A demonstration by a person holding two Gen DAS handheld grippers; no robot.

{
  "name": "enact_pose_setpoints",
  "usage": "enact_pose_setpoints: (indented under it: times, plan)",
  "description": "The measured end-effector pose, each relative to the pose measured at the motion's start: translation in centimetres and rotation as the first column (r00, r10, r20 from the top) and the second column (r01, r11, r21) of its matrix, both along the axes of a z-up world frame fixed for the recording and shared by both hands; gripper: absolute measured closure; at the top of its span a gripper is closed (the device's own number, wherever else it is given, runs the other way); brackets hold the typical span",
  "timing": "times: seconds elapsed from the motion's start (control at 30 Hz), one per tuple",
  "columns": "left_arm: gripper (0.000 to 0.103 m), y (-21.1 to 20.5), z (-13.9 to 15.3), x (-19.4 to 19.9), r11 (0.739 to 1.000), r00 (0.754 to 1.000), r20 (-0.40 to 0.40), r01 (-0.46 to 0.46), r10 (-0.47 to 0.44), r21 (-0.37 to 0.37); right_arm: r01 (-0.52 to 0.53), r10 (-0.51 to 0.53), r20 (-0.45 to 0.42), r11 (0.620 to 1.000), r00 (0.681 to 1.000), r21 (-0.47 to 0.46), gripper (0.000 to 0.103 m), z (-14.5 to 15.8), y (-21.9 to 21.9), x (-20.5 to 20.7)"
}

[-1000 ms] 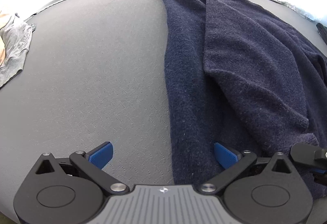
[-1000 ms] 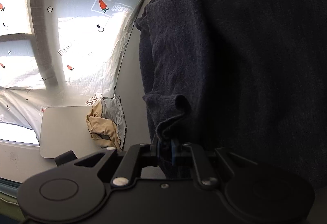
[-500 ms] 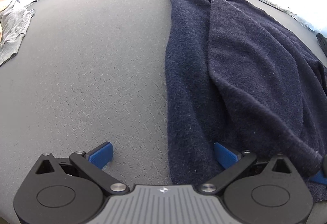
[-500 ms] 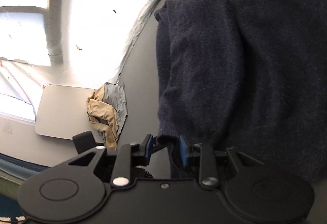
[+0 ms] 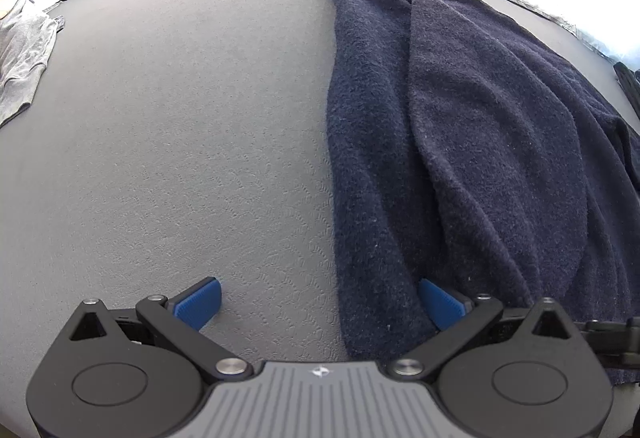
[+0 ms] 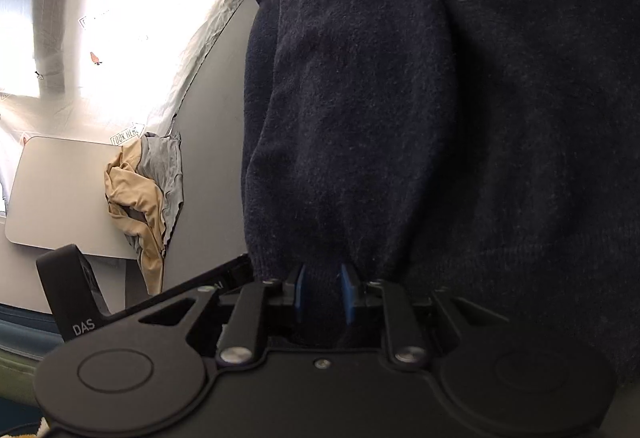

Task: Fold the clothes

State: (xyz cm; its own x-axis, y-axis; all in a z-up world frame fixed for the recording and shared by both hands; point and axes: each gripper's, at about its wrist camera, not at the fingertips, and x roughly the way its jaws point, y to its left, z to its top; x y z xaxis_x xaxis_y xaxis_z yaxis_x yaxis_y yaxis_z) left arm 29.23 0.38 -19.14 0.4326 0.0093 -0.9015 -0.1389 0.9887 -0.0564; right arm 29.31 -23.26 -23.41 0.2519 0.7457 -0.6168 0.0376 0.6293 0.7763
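Observation:
A navy knit sweater (image 5: 460,118) lies lengthwise on the grey table (image 5: 180,118), with a long fold laid over its middle. My left gripper (image 5: 320,302) is held low over the table and is open. The sweater's left edge runs between its blue pads, close to the right one (image 5: 440,304). In the right wrist view the sweater (image 6: 400,118) fills most of the picture. My right gripper (image 6: 323,292) is closing, and a thick bunch of the sweater's near edge fills the narrow gap between its pads. Part of that gripper (image 5: 612,330) shows at the left wrist view's right edge.
A grey garment (image 5: 24,50) lies at the table's far left. In the right wrist view it (image 6: 164,166) hangs over the table edge with a tan garment (image 6: 132,198), next to a small grey side surface (image 6: 60,190). A bright printed sheet (image 6: 120,18) lies beyond.
The right gripper let go of the raised hem, opened, pushed further onto the sweater and narrowed on a thicker bunch. The lifted fold now lies flatter. The left gripper barely moved.

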Motion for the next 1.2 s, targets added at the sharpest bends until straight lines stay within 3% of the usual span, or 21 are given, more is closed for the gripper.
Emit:
enact_pose_setpoints:
  times: [0.27,0.4,0.5,0.63,0.8,0.9,1.1,1.2]
  plan:
    - [0.000,0.6,4.6,-0.3,0.994,0.975,0.193,-0.110,0.107,0.006,-0.042,0.045,0.052,0.998,0.998,-0.056,0.079,1.5,-0.2,0.4]
    - [0.000,-1.1,6.4,1.2,0.997,0.968,0.243,-0.068,0.060,0.023,0.014,-0.003,0.122,0.996,0.993,-0.090,0.070,3.1,-2.4,0.6]
    - [0.000,-3.5,5.6,2.6,0.995,0.981,0.192,0.000,-0.019,0.098,0.103,-0.081,0.169,0.986,0.982,-0.128,0.070,4.0,-5.0,0.9]
    - [0.000,-6.2,2.5,4.5,0.966,0.994,0.000,0.103,-0.106,0.238,0.279,-0.225,0.255,0.939,0.941,-0.202,0.064,5.2,-9.3,1.2]
    - [0.000,-6.4,1.4,5.6,0.960,0.992,-0.032,0.129,-0.125,0.248,0.503,-0.386,0.375,0.814,0.843,-0.292,0.045,6.2,-16.5,1.0]
    - [0.000,-5.7,1.4,6.6,0.977,0.994,-0.063,0.101,-0.090,0.190,0.639,-0.491,0.424,0.681,0.761,-0.359,0.028,5.6,-20.0,1.6]
    - [0.000,-2.7,0.6,9.0,0.999,0.982,-0.186,-0.002,-0.004,-0.033,0.794,-0.644,0.481,0.380,0.596,-0.475,0.028,3.2,-26.2,3.0]
    - [0.000,-2.6,0.6,9.6,0.999,0.974,-0.227,0.008,-0.017,-0.038,0.809,-0.684,0.484,0.279,0.546,-0.517,0.028,2.4,-28.2,4.3]
